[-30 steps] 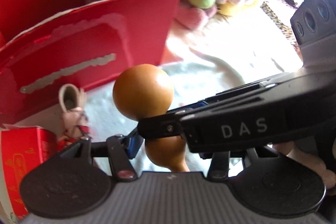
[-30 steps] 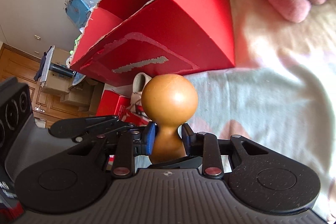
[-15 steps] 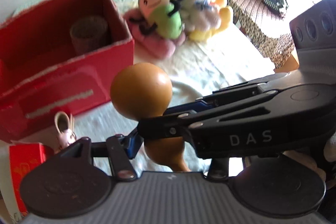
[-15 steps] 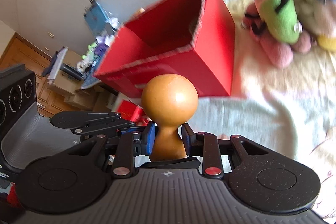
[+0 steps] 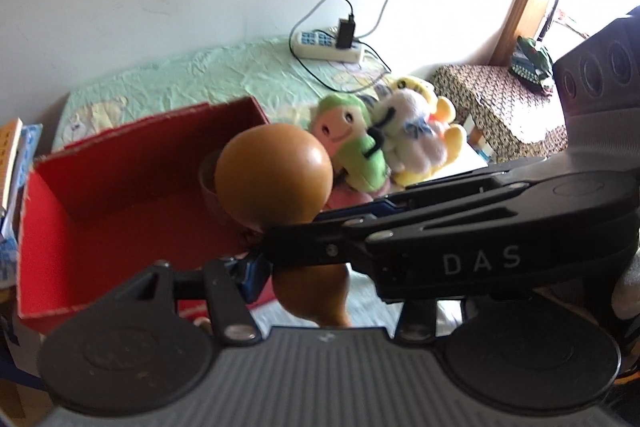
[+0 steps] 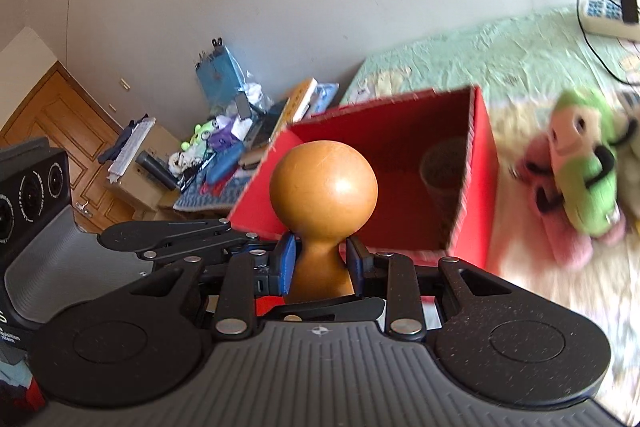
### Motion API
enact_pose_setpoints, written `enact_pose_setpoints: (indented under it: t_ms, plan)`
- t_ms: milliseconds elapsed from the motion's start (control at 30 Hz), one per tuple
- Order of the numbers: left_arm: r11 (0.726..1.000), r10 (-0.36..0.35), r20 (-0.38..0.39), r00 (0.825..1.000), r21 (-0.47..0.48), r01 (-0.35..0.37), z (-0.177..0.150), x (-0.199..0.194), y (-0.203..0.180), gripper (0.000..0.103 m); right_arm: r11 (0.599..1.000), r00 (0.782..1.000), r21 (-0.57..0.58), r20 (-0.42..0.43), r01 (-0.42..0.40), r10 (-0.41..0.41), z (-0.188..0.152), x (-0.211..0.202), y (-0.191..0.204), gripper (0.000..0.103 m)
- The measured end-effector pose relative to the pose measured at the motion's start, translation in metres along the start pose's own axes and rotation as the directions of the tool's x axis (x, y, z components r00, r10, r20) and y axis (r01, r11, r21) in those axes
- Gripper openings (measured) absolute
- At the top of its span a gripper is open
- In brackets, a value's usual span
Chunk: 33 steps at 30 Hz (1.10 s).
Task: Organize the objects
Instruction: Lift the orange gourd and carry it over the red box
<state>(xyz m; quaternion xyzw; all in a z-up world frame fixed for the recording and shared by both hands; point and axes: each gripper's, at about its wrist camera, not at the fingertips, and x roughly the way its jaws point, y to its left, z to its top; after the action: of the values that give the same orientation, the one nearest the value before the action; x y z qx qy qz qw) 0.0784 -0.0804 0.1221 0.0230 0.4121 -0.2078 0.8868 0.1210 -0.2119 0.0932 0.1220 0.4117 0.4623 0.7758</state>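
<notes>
- The gourd (image 6: 323, 187) is up in the air, held at its thin neck.
- The right gripper (image 6: 320, 263) is squeezing the neck between its blue pads (image 6: 287, 263).
- The left gripper (image 5: 304, 267) comes at the same neck from the side. One blue pad (image 5: 252, 273) sits by the neck. The other finger is hidden behind the right gripper, so I cannot tell if it squeezes.
- The box (image 6: 478, 195) is just past the gourd, open at the top. A brown cup shape (image 6: 442, 171) stands inside it.
- I think the step is carrying the gourd to the box.
- Next, the gourd must go over the rim, come down beside the cup shape, and then the jaws let go.
- The bottom of the gourd is cut off by the gripper bodies.
- The plush toys (image 5: 372, 147) are blurry in the right view.
</notes>
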Motion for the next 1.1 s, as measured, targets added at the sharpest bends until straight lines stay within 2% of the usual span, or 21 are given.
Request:
enact_pose_setpoints:
  t_ms: [233, 400, 600, 800, 967, 1100]
  plan:
    - [1.0, 0.014, 0.035, 0.999, -0.002, -0.014, 0.029, 0.004, 0.048, 0.047, 0.999, 1.0, -0.033, 0.011, 0.029, -0.028, 0.038, 0.032, 0.012, 0.03]
    - [1.0, 0.001, 0.011, 1.0, 0.006, -0.001, 0.053, 0.026, 0.084, 0.047, 0.996, 0.997, -0.043, -0.017, 0.077, -0.077, 0.065, 0.065, 0.016, 0.03]
    - [1.0, -0.018, -0.06, 0.998, -0.003, 0.018, 0.059, 0.067, 0.117, 0.047, 0.99, 0.986, -0.03, -0.087, 0.141, -0.143, 0.076, 0.106, 0.002, 0.03]
    - [0.998, -0.06, -0.157, 0.986, -0.025, 0.056, 0.048, 0.109, 0.133, 0.047, 0.98, 0.967, 0.012, -0.167, 0.199, -0.195, 0.065, 0.132, -0.018, 0.03]
    - [0.997, -0.072, -0.241, 0.968, -0.015, 0.07, 0.038, 0.133, 0.138, 0.047, 0.972, 0.953, 0.042, -0.215, 0.23, -0.215, 0.056, 0.149, -0.03, 0.03]
    - [0.999, -0.046, -0.303, 0.952, 0.008, 0.051, 0.036, 0.147, 0.139, 0.047, 0.962, 0.937, 0.058, -0.249, 0.265, -0.243, 0.051, 0.161, -0.041, 0.03]
